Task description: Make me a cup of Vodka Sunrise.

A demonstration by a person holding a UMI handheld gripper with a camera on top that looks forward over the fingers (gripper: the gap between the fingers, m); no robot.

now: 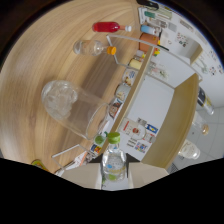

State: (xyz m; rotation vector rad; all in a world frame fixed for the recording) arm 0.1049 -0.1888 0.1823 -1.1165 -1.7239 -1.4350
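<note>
My gripper (114,176) is shut on a clear plastic bottle with a green cap (114,162); both pale fingers (84,176) press on its sides. Just beyond the cap is a large clear glass with ice (67,106) on the wooden table (45,55). Farther off on the table are a clear bottle with an orange cap (93,47) and a bottle of red liquid with a white cap (106,27). A small green object (99,139) sits by the rim of the glass.
Past the table edge runs a wooden shelf (142,70) with several small jars and packets. A white counter (155,107) and a white cabinet with stickers (182,42) are beyond it. A thin white straw (65,151) lies near the left finger.
</note>
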